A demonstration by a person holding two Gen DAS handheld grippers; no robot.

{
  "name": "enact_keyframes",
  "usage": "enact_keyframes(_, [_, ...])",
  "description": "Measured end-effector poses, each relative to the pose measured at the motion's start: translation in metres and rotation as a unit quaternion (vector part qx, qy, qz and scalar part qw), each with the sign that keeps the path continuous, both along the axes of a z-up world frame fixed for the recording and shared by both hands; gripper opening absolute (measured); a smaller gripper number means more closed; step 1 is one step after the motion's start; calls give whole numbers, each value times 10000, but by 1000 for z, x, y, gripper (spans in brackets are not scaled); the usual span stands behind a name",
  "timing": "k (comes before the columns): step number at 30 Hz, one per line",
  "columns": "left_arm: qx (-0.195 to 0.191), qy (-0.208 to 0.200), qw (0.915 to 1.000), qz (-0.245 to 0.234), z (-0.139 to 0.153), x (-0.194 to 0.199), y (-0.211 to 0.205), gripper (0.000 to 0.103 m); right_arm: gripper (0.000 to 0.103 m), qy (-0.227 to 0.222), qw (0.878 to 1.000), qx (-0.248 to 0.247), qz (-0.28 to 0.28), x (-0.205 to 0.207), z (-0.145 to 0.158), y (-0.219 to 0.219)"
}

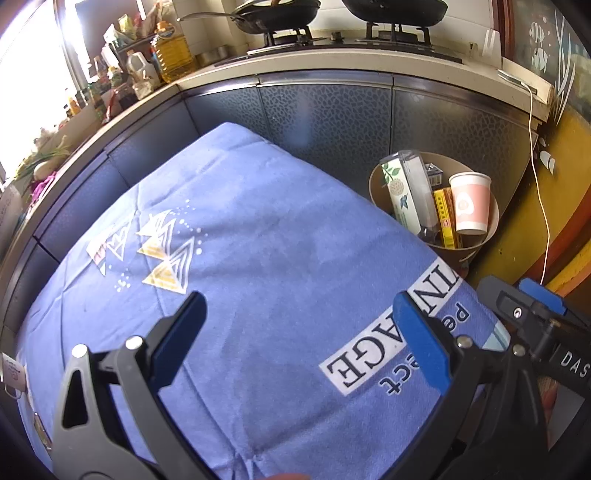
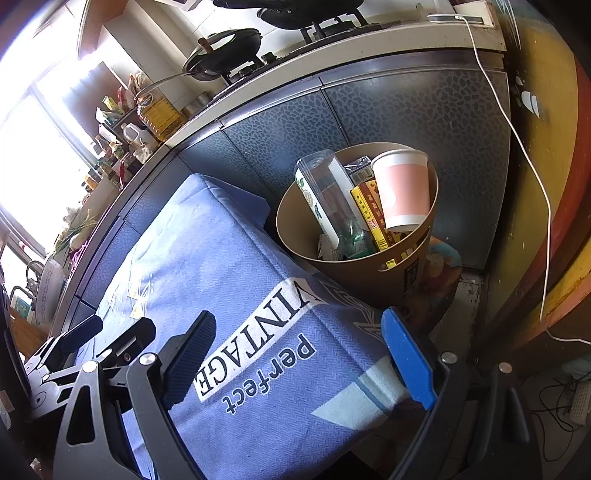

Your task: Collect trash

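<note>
A brown waste bin (image 1: 476, 251) (image 2: 354, 273) stands on the floor beside the table, against the grey cabinet. It holds a pink and white paper cup (image 1: 471, 203) (image 2: 404, 190), a yellow box (image 1: 445, 216) (image 2: 371, 214), a clear plastic box (image 1: 417, 188) (image 2: 332, 195) and a green-printed carton (image 1: 397, 192). My left gripper (image 1: 299, 328) is open and empty above the blue cloth. My right gripper (image 2: 303, 354) is open and empty over the cloth's near corner, short of the bin. The right gripper also shows at the left wrist view's right edge (image 1: 532, 306).
A blue cloth (image 1: 258, 240) (image 2: 221, 258) printed "VINTAGE perfect" covers the table. Behind are grey cabinets (image 1: 332, 110), a counter with a stove, pans (image 1: 273, 14) and bottles (image 1: 170, 48). A white cable (image 2: 535, 177) hangs down the yellow wall at right.
</note>
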State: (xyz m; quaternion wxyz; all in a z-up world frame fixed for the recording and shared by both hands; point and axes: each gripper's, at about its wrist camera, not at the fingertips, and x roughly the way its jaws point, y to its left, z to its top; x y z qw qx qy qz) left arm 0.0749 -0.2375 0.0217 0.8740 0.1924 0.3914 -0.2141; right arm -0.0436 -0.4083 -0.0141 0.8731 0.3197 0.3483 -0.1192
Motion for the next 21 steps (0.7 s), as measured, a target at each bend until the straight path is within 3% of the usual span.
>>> enact_keyframes(10, [-3, -92, 10000, 26, 0, 0, 2, 97, 89, -17, 10000, -16, 12, -2, 0, 2])
enact_keyframes(21, [-5, 101, 9999, 99, -3, 7, 6, 97, 89, -2, 10000, -14, -7, -1, 3, -2])
